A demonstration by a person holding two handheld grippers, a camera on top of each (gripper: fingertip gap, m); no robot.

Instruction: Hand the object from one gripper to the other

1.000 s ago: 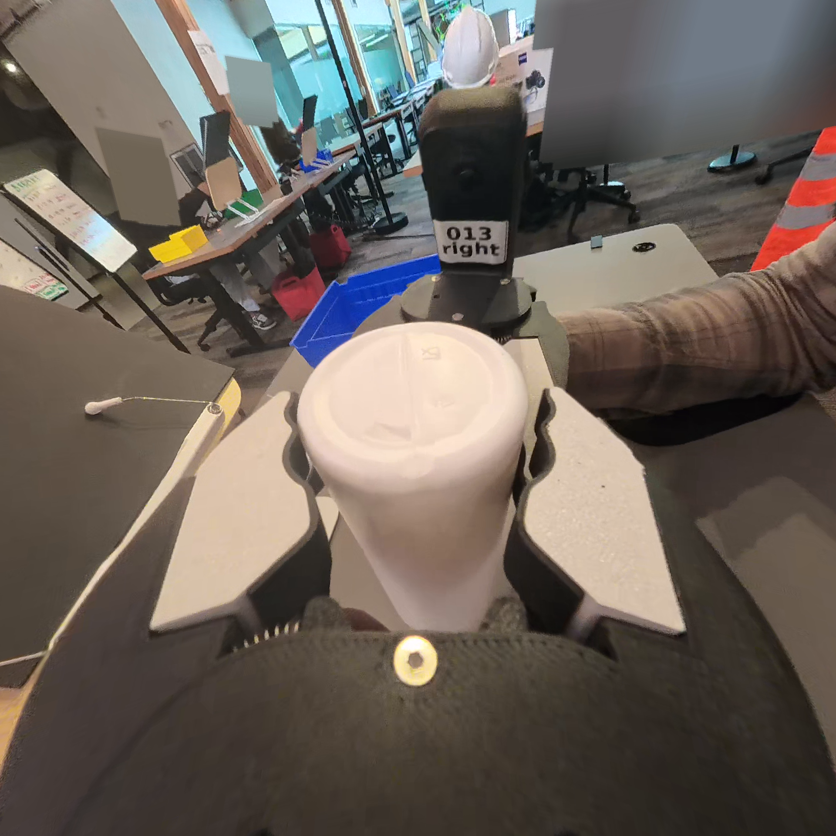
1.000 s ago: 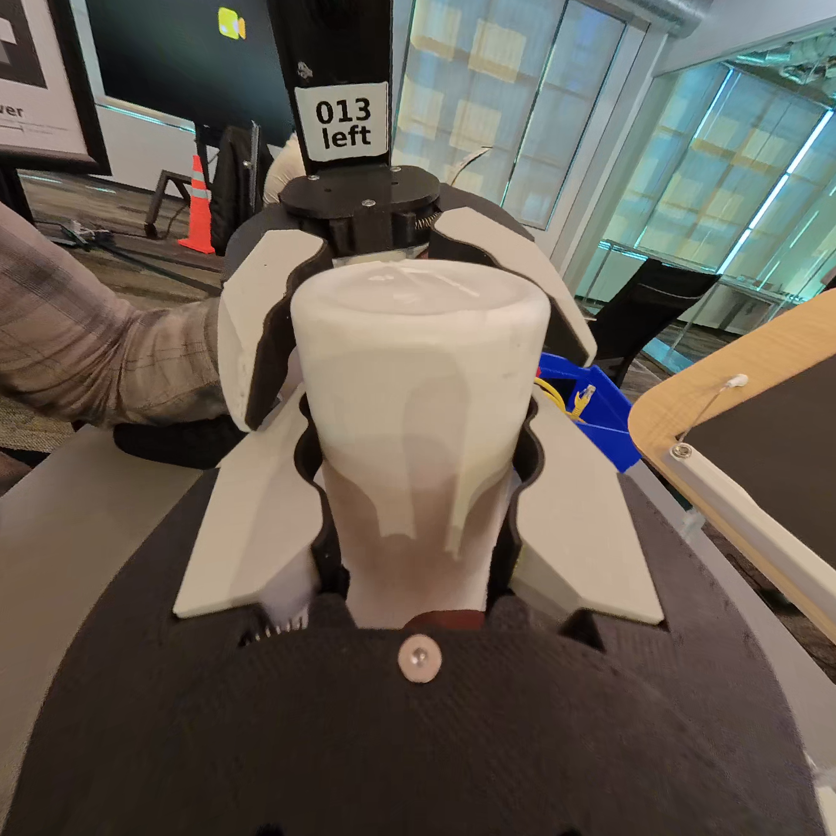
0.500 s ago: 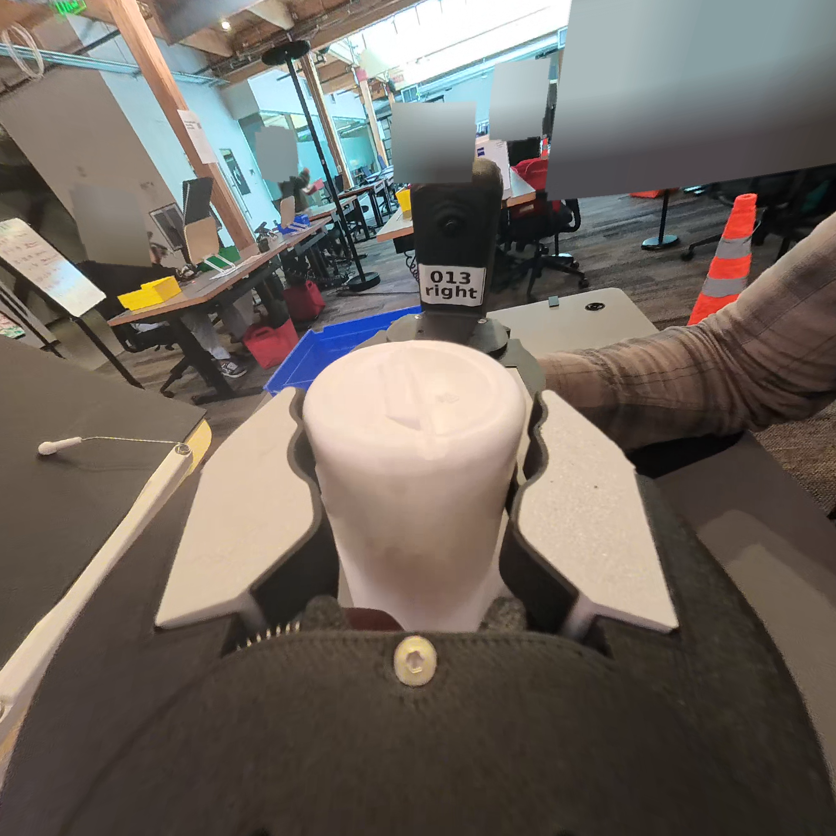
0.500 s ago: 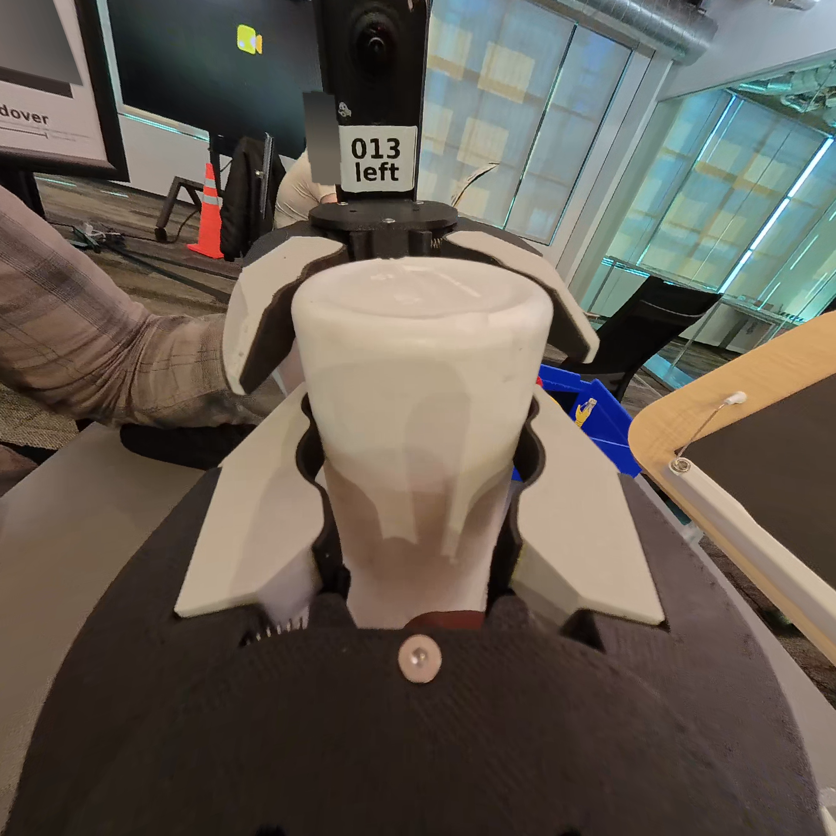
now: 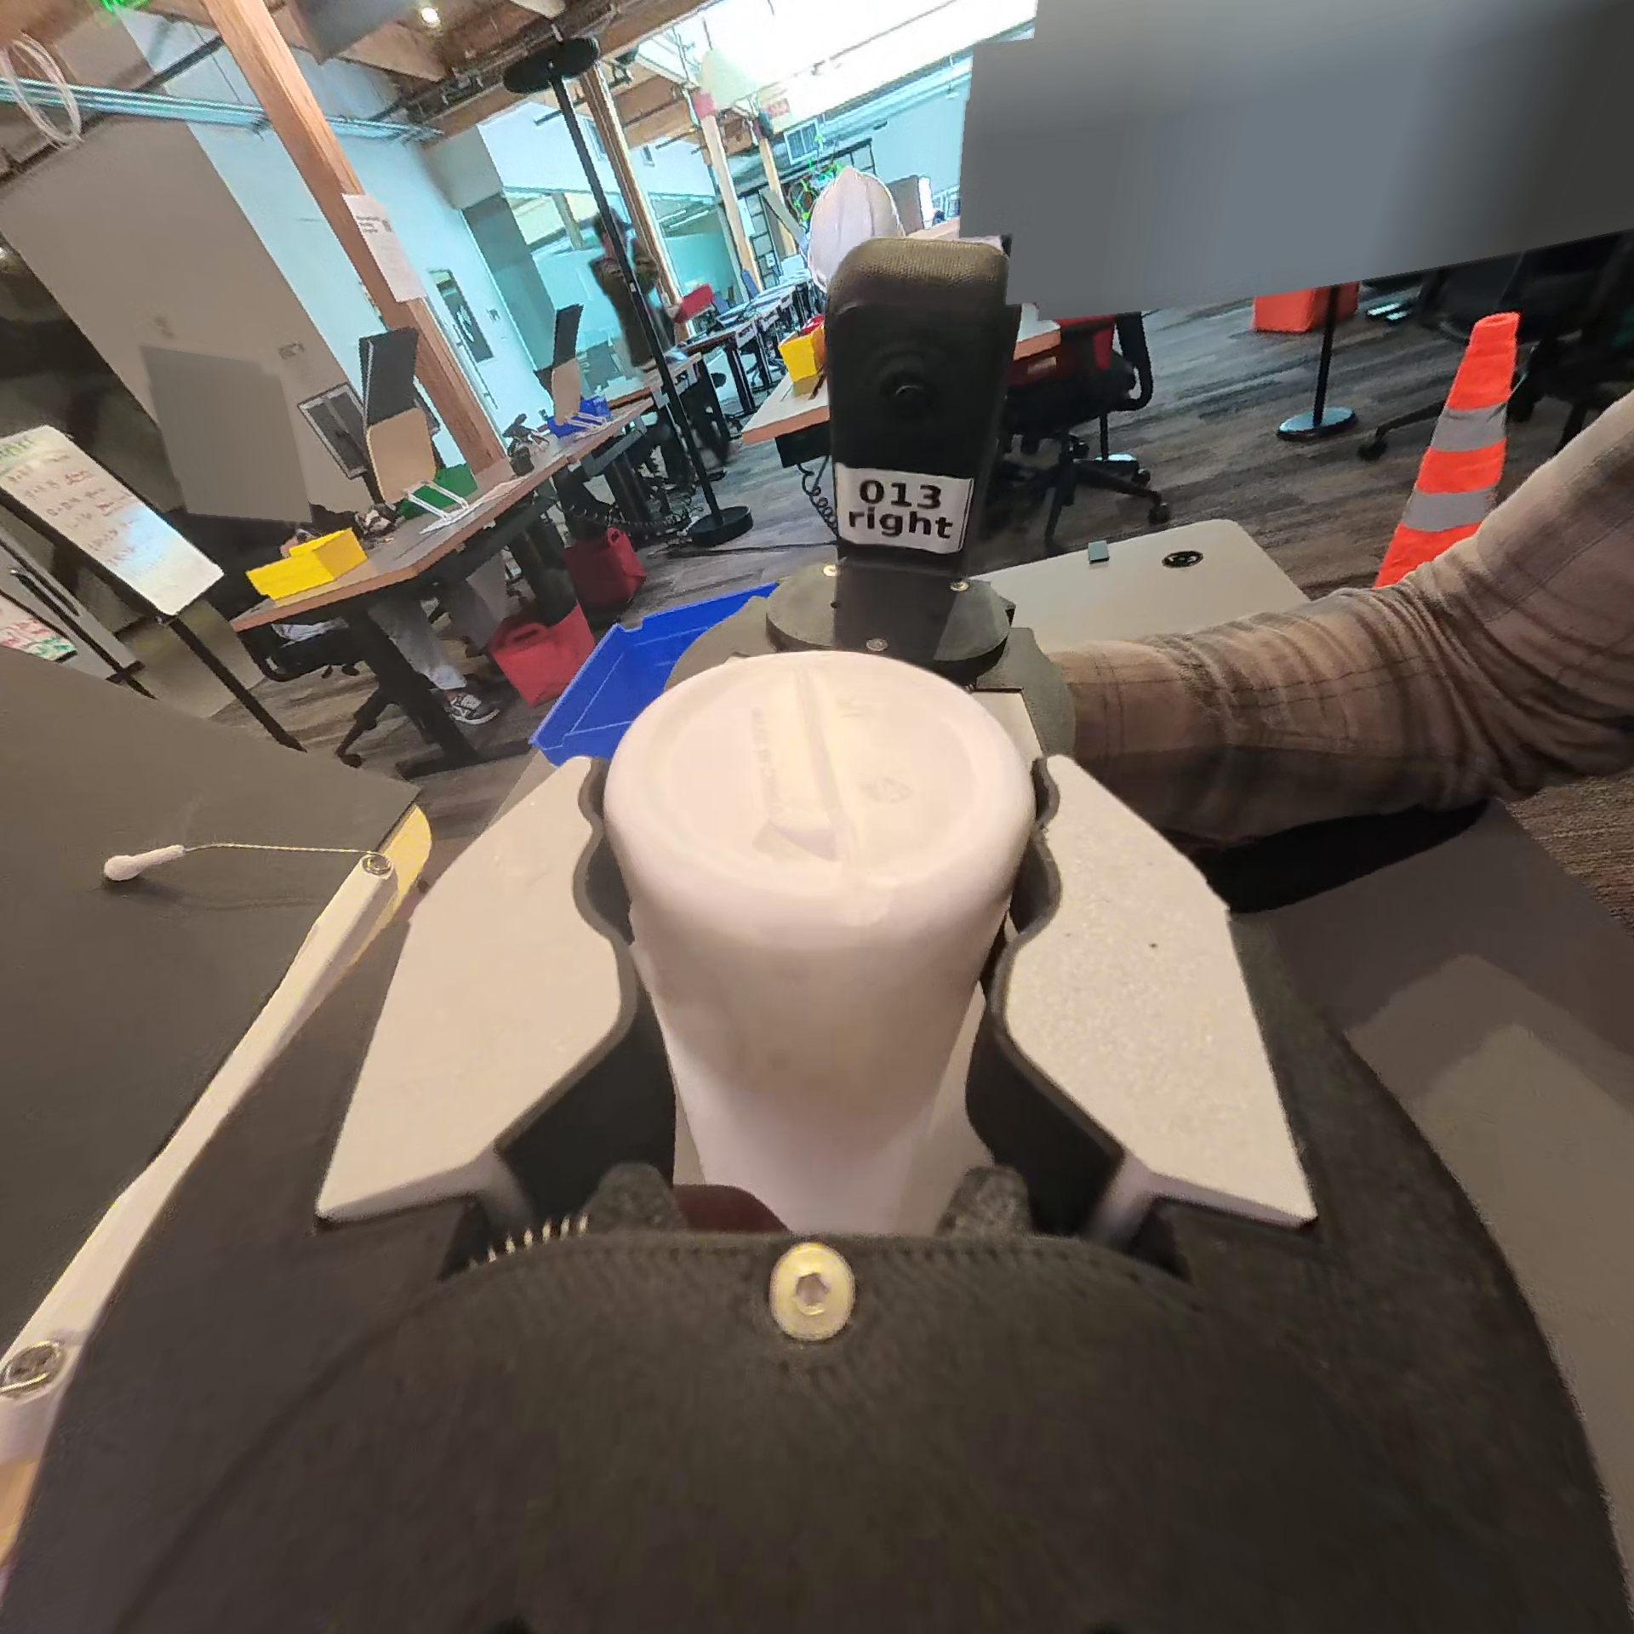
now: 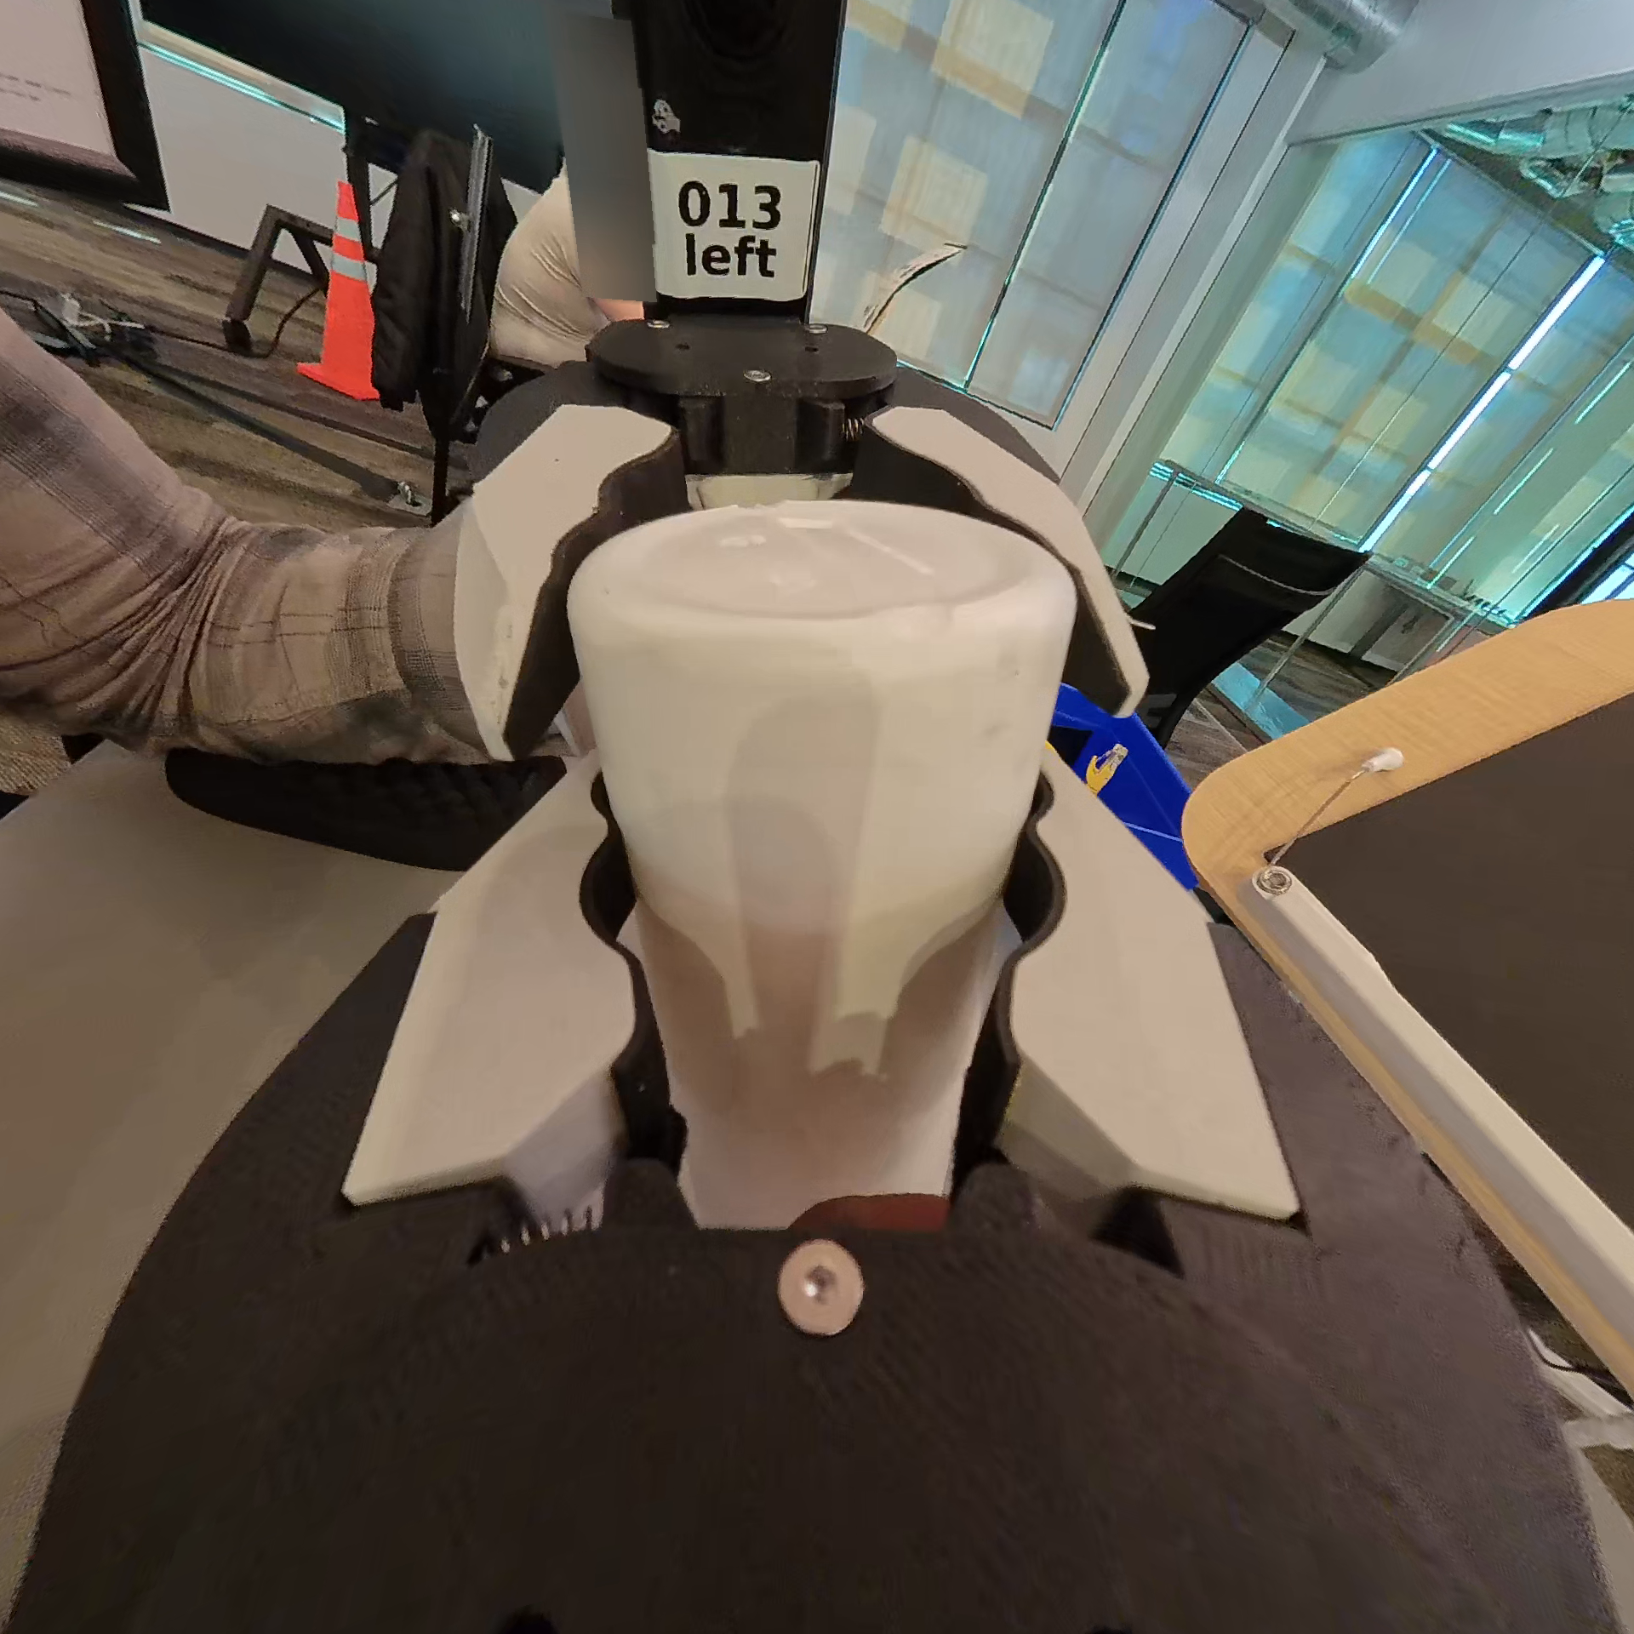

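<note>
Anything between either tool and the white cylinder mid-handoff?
Nothing visible. The white cylinder sits directly between the right tool fingers, and the left tool fingers flank its other end. No foreign object shows in either gap.

A pale grey table lies under me. A black padded rest sits on it, and my plaid sleeve lies across that pad. In the left wrist view the far end of the table top carries a small dark round fitting and a tiny dark piece just beside it. A black board with a wood edge lies to one side (whether it touches the table I cannot tell), with a white bar screwed along its rim and a thin wire ending in a white tip. A blue bin shows past the table's edge.
</note>
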